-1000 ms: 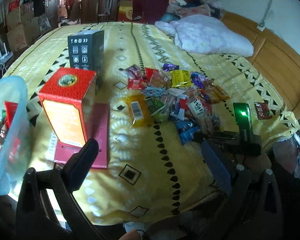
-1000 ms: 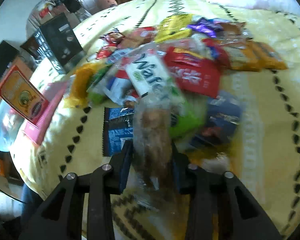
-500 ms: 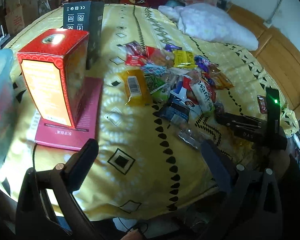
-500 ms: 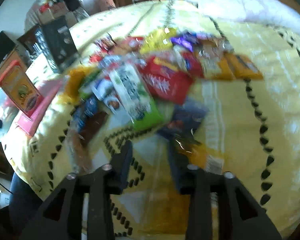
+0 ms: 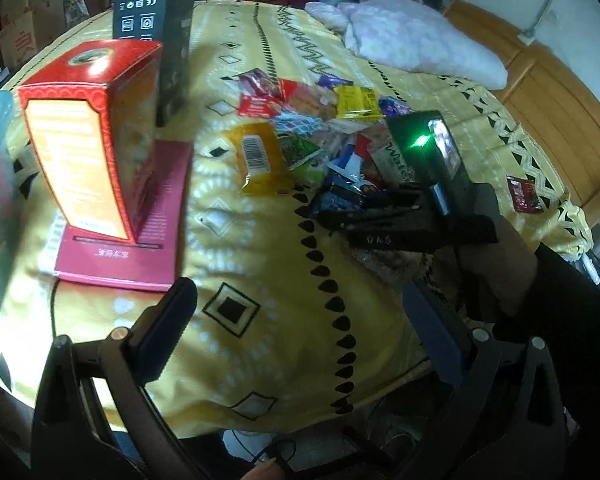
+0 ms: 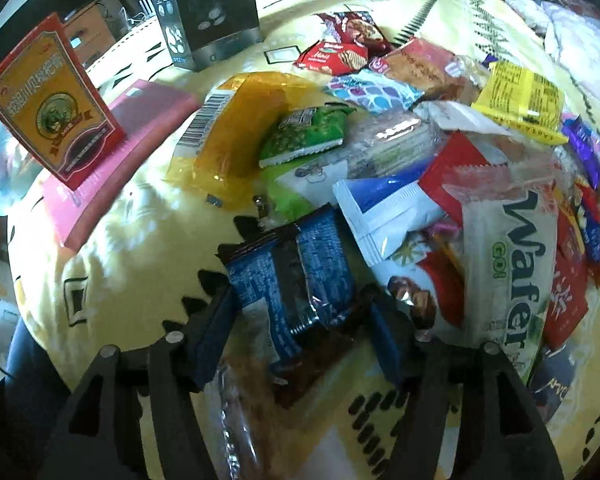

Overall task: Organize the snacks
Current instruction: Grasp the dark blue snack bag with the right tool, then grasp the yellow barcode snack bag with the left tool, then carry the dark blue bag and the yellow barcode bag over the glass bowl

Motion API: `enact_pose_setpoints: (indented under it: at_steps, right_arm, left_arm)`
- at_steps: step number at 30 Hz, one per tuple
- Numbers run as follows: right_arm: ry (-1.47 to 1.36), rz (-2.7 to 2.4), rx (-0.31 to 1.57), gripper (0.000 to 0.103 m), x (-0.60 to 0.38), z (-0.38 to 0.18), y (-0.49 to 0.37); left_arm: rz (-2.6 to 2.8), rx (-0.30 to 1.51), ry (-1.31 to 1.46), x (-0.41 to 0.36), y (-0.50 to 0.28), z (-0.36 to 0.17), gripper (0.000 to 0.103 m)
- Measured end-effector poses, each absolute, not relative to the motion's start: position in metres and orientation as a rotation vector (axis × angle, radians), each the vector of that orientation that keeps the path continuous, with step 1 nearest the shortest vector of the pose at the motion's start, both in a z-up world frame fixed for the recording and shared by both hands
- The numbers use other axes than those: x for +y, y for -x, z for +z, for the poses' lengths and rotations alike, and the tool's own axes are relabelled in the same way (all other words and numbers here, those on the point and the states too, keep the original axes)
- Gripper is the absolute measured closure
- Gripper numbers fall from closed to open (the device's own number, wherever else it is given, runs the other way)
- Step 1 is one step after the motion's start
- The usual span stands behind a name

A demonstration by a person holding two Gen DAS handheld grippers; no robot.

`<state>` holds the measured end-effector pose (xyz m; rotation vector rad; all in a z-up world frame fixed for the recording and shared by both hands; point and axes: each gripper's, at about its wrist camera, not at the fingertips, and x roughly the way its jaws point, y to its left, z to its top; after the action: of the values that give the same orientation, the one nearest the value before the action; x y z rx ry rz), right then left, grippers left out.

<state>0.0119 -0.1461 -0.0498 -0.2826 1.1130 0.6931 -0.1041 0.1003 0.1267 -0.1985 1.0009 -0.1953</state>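
Only the right wrist view shows the right gripper (image 6: pixel 300 316) opening astride a blue packet (image 6: pixel 296 272), seemingly untouched, while the left gripper (image 5: pixel 300 320) hangs spread and empty.

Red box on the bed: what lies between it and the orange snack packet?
Left wrist view: the flat pink box under the red box juts out, then bare yellow bedspread reaches the orange snack packet.

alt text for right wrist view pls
The right hand-held gripper, jaws opening, straddles a blue snack packet at the near edge of a snack pile on a yellow patterned cloth. A red-and-gold box stands at left.
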Motion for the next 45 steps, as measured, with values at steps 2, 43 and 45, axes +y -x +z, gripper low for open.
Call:
enact_pose_setpoints:
  at_steps: [2,43,45]
  right_arm:
    - [0.208,0.707,1.083,0.05,-0.155,-0.035,-0.011]
    - [-0.155,0.612,0.819,0.05,-0.272,0.067,0.026]
    - [-0.138,0.614,0.785,0.05,-0.264,0.088,0.028]
  left_arm:
    - [-0.193,0.994,0.199,0.1,0.101,0.125,0.0]
    - [-0.057,0.77,0.081,0.08,0.015,0.173,0.06]
    - [-0.043,0.714,0.091,0.094,0.028,0.2,0.06]
